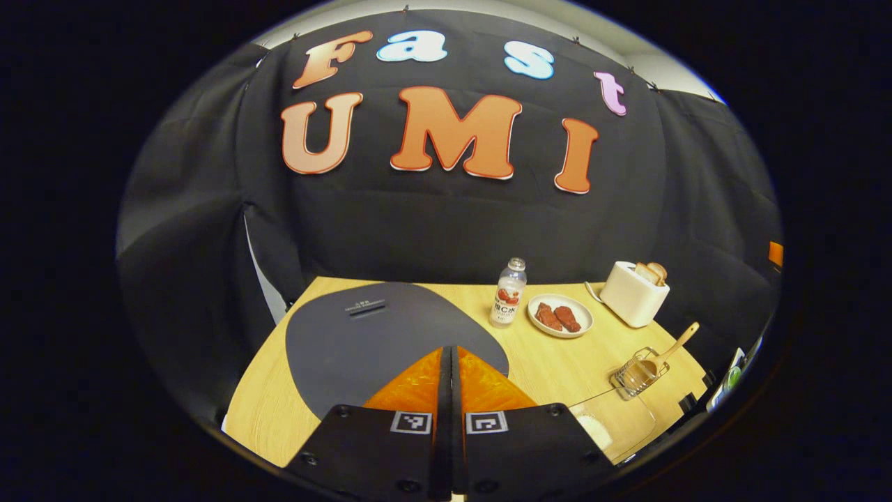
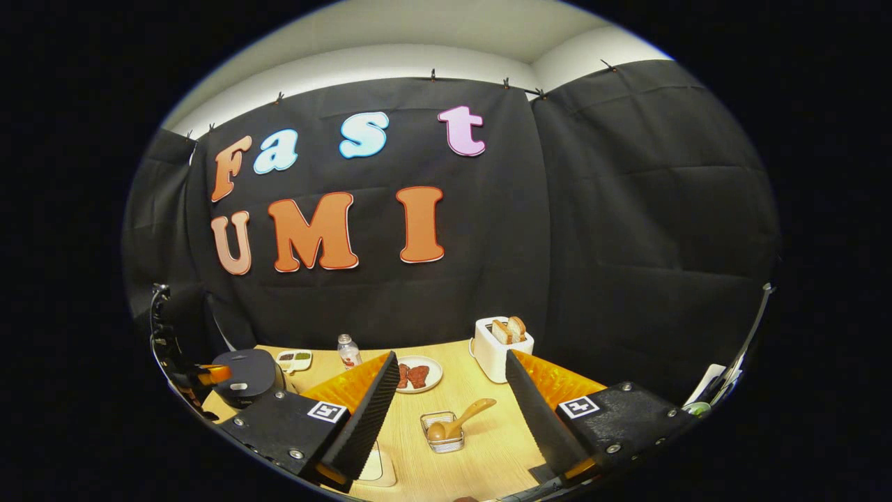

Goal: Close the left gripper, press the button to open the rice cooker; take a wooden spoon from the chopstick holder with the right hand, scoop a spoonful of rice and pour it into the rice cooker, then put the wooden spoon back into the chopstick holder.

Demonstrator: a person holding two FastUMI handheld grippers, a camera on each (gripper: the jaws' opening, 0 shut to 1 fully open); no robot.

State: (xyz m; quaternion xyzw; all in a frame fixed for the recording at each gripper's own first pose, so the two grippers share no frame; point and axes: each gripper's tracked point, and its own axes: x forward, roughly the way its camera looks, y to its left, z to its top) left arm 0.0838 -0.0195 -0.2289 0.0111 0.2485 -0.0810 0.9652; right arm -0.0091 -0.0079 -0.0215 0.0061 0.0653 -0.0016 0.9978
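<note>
The dark rice cooker (image 1: 362, 335) sits right under my left gripper (image 1: 449, 352), whose fingers are shut together with nothing between them, just above its closed lid. In the right gripper view the cooker (image 2: 245, 376) stands at far left with the left gripper (image 2: 212, 374) against it. The wooden spoon (image 2: 460, 420) leans in the wire chopstick holder (image 2: 441, 427) mid-table, ahead of and below my right gripper (image 2: 451, 359), which is open and holds nothing. The spoon (image 1: 672, 346) and holder (image 1: 637, 373) appear at the right in the left gripper view. A clear rice container (image 1: 606, 422) lies near the front edge.
Along the back of the wooden table (image 2: 488, 446) stand a small bottle (image 1: 509, 293), a plate of meat (image 1: 561, 315) and a white toaster with bread (image 1: 634, 293). A small divided dish (image 2: 294, 359) sits behind the cooker. A white container (image 2: 382, 468) lies near the right gripper's left finger.
</note>
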